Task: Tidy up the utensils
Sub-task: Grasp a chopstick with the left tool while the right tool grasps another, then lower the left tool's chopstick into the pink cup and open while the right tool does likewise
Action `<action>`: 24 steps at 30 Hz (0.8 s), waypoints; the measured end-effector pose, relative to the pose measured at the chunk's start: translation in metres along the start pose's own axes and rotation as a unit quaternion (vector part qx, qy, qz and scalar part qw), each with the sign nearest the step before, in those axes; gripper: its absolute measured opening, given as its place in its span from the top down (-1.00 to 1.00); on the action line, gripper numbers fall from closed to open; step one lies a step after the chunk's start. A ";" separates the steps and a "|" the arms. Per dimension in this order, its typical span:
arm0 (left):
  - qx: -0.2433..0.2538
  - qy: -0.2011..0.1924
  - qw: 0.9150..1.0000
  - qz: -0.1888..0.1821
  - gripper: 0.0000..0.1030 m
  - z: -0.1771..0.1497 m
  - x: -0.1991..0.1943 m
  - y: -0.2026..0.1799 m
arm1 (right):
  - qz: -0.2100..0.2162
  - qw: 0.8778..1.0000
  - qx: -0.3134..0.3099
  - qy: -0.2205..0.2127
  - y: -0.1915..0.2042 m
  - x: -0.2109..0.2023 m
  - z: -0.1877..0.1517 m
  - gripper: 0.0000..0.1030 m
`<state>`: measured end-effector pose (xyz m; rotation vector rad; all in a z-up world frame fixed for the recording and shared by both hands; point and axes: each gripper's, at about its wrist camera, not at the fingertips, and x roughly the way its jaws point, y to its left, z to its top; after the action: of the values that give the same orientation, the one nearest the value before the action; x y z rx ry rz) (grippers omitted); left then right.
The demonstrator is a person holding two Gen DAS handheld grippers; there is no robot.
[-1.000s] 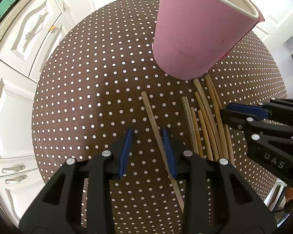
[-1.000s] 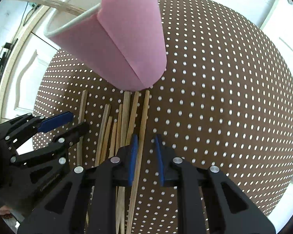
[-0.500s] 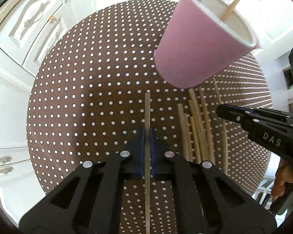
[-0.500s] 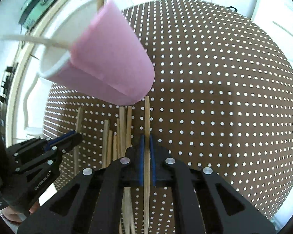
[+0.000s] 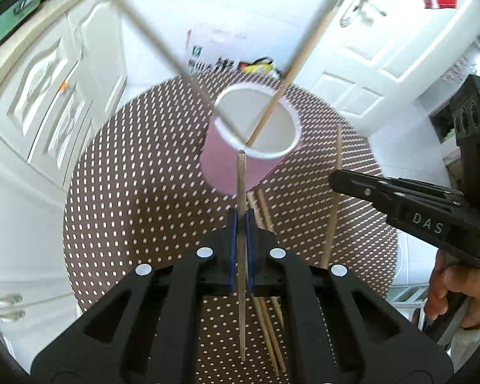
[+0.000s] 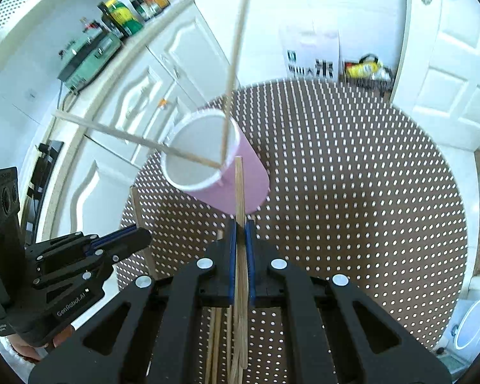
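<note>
A pink paper cup (image 5: pixel 240 163) (image 6: pixel 236 182) stands on the brown dotted table (image 5: pixel 137 198) with two wooden chopsticks leaning in it (image 5: pixel 291 73) (image 6: pixel 230 73). My left gripper (image 5: pixel 241 220) is shut on one chopstick (image 5: pixel 241 198), held above the table with its tip near the cup's rim. My right gripper (image 6: pixel 240 230) is shut on another chopstick (image 6: pixel 239 192), also raised, tip beside the cup. Each gripper shows in the other's view, the right one (image 5: pixel 339 176) and the left one (image 6: pixel 137 235). Several chopsticks (image 5: pixel 262 211) (image 6: pixel 217 336) lie on the table under the grippers.
White cabinets (image 5: pixel 48 105) stand left of the table, with bottles (image 6: pixel 124 12) on the counter. White doors (image 5: pixel 384 64) are behind on the right. A white printed bag (image 6: pixel 313 54) sits on the floor past the table.
Both grippers closed on a chopstick each, then lifted them off the table and rose; the cup's open mouth now shows from above.
</note>
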<state>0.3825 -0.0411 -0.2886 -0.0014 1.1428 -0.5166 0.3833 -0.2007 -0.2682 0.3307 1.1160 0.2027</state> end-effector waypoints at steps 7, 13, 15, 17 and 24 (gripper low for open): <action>0.033 -0.045 0.998 -0.023 0.89 0.008 -0.041 -0.021 | 0.006 0.999 -0.016 -0.051 0.020 -0.040 -0.001 0.91; 0.048 -0.086 0.994 -0.039 0.89 0.018 -0.073 -0.029 | 0.011 0.995 -0.036 -0.097 0.039 -0.076 0.003 0.91; 0.050 -0.100 0.993 -0.041 0.89 0.020 -0.083 -0.031 | 0.013 0.993 -0.044 -0.111 0.045 -0.088 0.005 0.91; 0.048 -0.112 0.991 -0.046 0.89 0.024 -0.092 -0.030 | 0.016 0.991 -0.049 -0.124 0.050 -0.099 0.007 0.91; 0.046 -0.165 0.984 -0.052 0.89 0.042 -0.124 -0.029 | 0.009 0.983 -0.074 -0.170 0.062 -0.131 0.018 0.91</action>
<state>0.3687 -0.0286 -0.1555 -0.0653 0.7963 -0.6352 0.3440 -0.1879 -0.1277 0.2316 0.7558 0.2344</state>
